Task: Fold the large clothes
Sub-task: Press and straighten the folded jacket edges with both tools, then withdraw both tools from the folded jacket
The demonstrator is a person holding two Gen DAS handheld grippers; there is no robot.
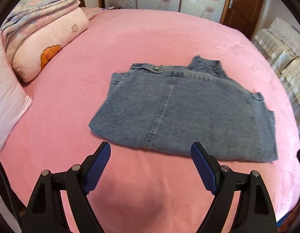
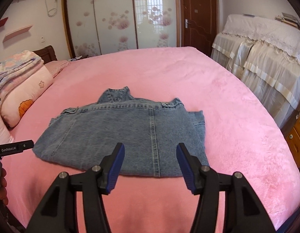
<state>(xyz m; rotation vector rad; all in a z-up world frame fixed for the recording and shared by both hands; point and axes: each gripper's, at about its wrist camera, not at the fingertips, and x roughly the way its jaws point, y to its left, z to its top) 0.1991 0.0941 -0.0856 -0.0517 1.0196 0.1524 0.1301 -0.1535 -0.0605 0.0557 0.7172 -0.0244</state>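
Denim jacket [image 1: 186,108] lies folded on the pink bed [image 1: 130,38], collar at its far edge. The left gripper [image 1: 150,151] hangs over the near hem with fingers [image 1: 98,167] spread wide and nothing between them. The right gripper [image 2: 150,155] is likewise wide apart and empty; the hem shows between its fingers [image 2: 115,167]. Pillows [image 1: 46,44] sit far off to the left.

A pink bedspread [image 2: 218,101] covers a large bed. Pink pillows [image 1: 50,44] with a folded floral quilt [image 1: 39,5] on top sit at its left. Beyond stand flowered sliding wardrobe doors [image 2: 115,19], a brown door [image 2: 198,17] and cream-draped furniture [image 2: 266,58].
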